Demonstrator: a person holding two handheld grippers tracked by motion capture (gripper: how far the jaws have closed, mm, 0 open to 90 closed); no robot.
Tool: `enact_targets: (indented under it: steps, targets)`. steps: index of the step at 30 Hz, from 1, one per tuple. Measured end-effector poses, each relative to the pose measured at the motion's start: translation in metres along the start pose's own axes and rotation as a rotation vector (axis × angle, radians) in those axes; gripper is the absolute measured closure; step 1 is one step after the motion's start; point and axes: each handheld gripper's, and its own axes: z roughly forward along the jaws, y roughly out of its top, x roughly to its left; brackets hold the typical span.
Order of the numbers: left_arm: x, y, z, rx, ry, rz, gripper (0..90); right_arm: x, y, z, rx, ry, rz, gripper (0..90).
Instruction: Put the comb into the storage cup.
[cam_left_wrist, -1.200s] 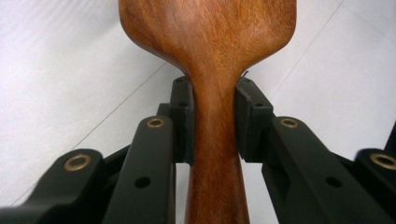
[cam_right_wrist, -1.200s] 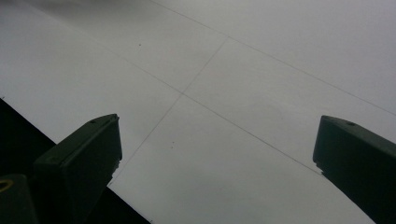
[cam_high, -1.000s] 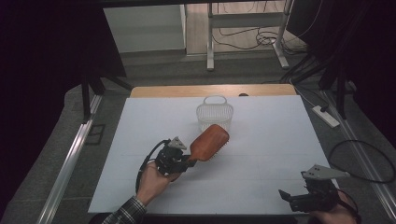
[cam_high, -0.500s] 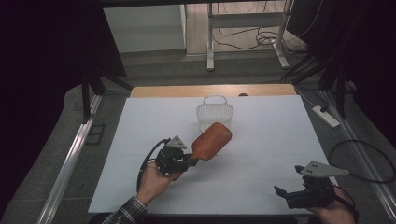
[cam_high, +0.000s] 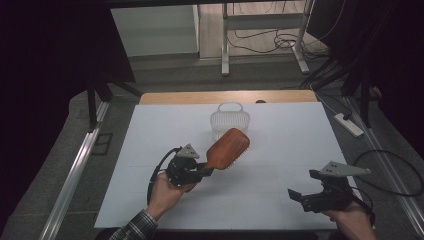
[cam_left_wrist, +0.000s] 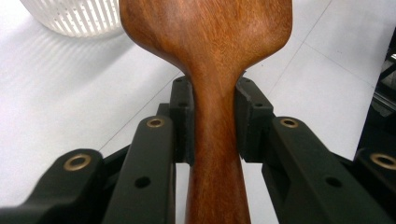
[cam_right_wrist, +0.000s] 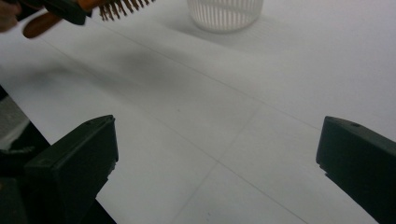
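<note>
1. We've got the left tool (cam_high: 202, 171) clamped on the handle of the wooden hairbrush (cam_high: 227, 148), which sits lifted off the surface (cam_high: 280, 145), bristles down.
2. Straight ahead of that tool is the white basket (cam_high: 230, 121), just past the brush head.
3. Looks like we're mid-carry, so next is probably easing the brush over the rim and letting go.
4. Our right tool (cam_high: 305, 186) hangs empty, jaws wide apart, well off to the side.

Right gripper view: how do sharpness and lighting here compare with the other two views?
Right gripper view: evenly lit, the hairbrush bristles cut off at the top edge, a soft shadow on the table. Left gripper view: brush handle sharp, basket blown out white. High view: dark surroundings, bright table, right gripper dim.
</note>
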Motion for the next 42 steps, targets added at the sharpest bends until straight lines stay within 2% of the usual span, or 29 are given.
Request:
enact_targets:
  steps: [6, 10, 17, 21, 37, 42]
  targets:
    - [-0.002, 0.002, 0.0, -0.017, -0.006, 0.005, 71.3, 0.002, 0.012, 0.009, -0.033, 0.058, 0.032, 0.0]
    - [-0.004, 0.002, 0.0, -0.023, -0.013, 0.008, 71.3, 0.007, 0.021, 0.017, -0.029, 0.048, -0.004, 0.0]
    - [-0.005, 0.004, -0.001, -0.049, -0.016, 0.01, 71.3, 0.012, 0.031, 0.03, -0.032, 0.068, 0.0, 0.0]
    - [-0.007, 0.005, -0.003, -0.068, -0.024, 0.014, 71.3, 0.015, 0.039, 0.039, -0.043, 0.095, -0.005, 0.0]
    - [-0.014, 0.008, -0.002, -0.077, -0.042, 0.047, 71.3, 0.027, 0.063, 0.067, -0.025, 0.153, 0.022, 0.0]
    - [-0.015, 0.009, -0.004, -0.092, -0.047, 0.046, 71.2, 0.029, 0.072, 0.078, -0.026, 0.176, 0.038, 0.0]
